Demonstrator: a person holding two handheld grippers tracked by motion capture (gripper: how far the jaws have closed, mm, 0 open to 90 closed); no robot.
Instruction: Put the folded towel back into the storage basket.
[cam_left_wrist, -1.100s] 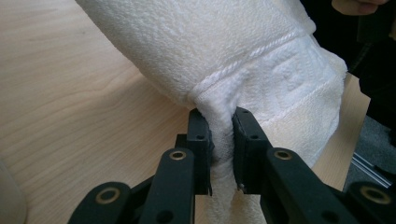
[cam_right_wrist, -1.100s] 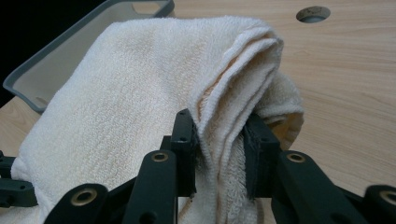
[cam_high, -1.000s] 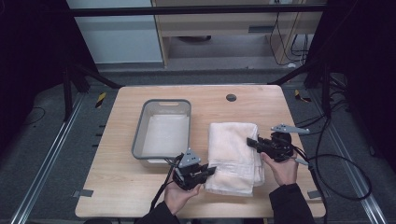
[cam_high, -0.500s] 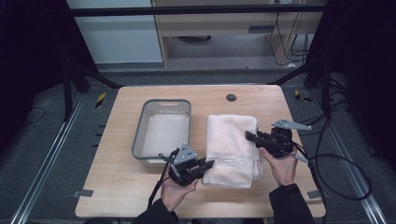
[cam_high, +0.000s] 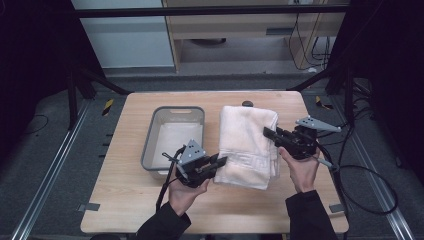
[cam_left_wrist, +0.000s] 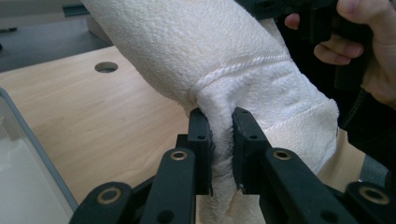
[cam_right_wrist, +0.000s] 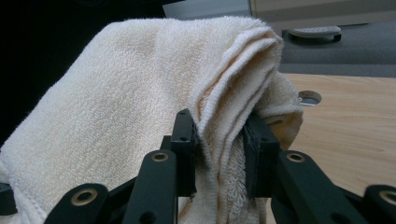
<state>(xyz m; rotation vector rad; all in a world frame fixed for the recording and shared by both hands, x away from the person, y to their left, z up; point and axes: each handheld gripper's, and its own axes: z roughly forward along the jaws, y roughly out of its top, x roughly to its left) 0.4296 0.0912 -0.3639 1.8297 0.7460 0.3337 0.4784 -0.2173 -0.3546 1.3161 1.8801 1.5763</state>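
On the table (cam_high: 125, 200), right of the grey bin (cam_high: 150, 150), the folded white towel (cam_high: 250, 140) is pinched at both sides: the left gripper (cam_high: 220, 161) is clamped on its near left edge and the right gripper (cam_high: 270, 134) on its right edge, cloth bunched between each pair of jaws. Gripping looks done and lifting seems underway, while carrying it, probably into the bin, appears left to do. Its long axis runs from the person toward the table's far edge, short ends near and far.
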